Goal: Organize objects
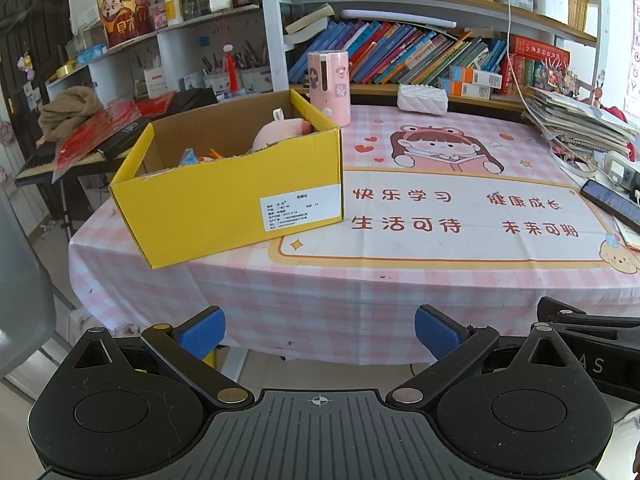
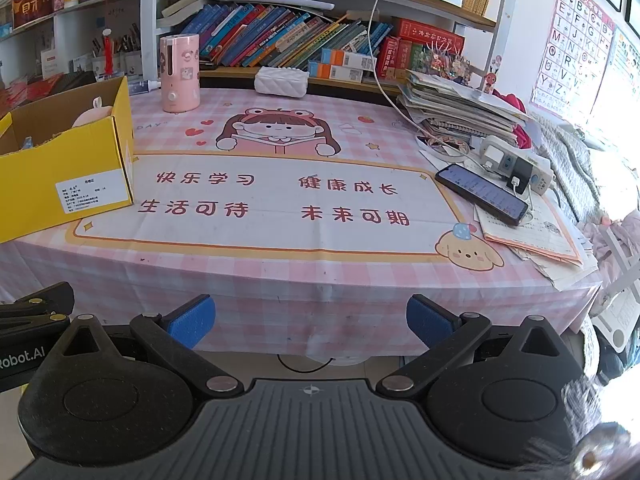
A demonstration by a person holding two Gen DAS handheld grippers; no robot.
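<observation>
Both tools hang back off the table's near edge, left gripper [image 1: 318,334] and right gripper [image 2: 310,322] spread wide, holding nothing. The yellow box [image 1: 224,204] waits at the left edge, open-topped so the pink toy [image 1: 280,134] drops in easily.

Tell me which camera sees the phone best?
The right wrist view. There the whole phone shows, lying with its screen lit on papers at the table's right side, a charger cable plugged in. The left wrist view catches only part of it, cut off at the picture's right edge.
</observation>
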